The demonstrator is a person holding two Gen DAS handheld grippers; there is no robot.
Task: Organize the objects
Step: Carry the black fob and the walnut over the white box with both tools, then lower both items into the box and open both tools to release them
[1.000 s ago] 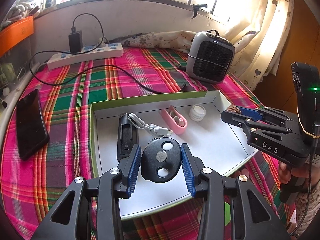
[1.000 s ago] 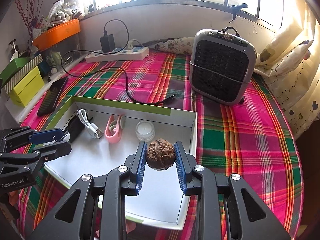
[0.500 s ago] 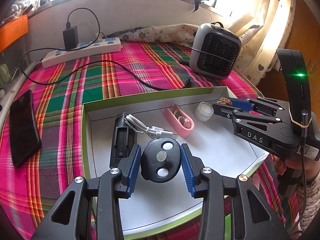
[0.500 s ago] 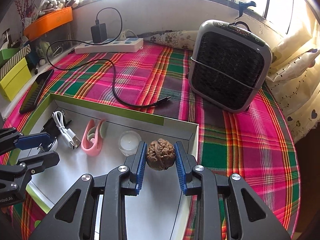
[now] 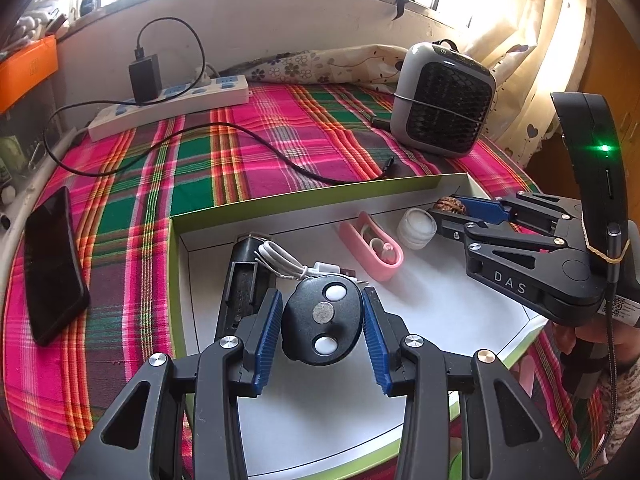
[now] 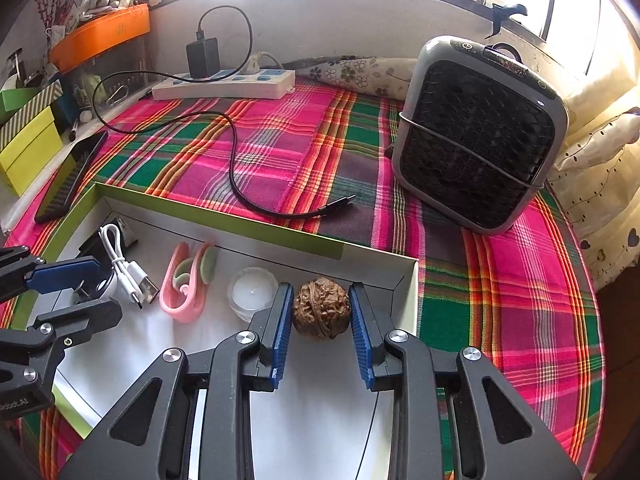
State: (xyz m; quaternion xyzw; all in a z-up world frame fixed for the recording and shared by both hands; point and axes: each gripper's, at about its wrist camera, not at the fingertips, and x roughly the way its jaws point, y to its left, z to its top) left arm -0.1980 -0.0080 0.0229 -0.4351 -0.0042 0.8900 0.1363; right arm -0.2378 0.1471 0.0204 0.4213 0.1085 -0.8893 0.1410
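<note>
The left gripper (image 5: 323, 322) is clenched on a black oval key fob (image 5: 320, 324), smooth plastic with two white buttons and a grey metal disc between them. It hangs over the near part of the box (image 5: 178, 280), a shallow cardboard tray with a white floor and green walls. The right gripper (image 6: 321, 312) grasps a walnut (image 6: 321, 307), brown, round and deeply wrinkled, at the far right corner of the box.

Only the left wrist view shows the whole black rectangular device (image 5: 244, 276) at the left wall of the box; in the right wrist view it is mostly hidden behind the left gripper's fingers. The left view also shows a part of the person's hand (image 5: 588, 336) under the right gripper, cut off at the picture's edge. Only the right view shows the yellow-green boxes (image 6: 28, 140) and the orange tray (image 6: 100, 34) beyond the left edge of the plaid cloth (image 6: 280, 140).

Inside the box, along its far wall, lie a coiled white USB cable (image 6: 124, 264), a soft pink holder (image 6: 186, 288) and a small clear round jar (image 6: 252, 292) just beside the walnut. Whether the walnut touches the floor I cannot tell.

Outside the box, a black phone (image 5: 52, 264) lies near the cloth's left edge, a white power strip (image 5: 168, 108) at the far edge, and a grey fan heater (image 6: 480, 132) with black grille at the far right.
</note>
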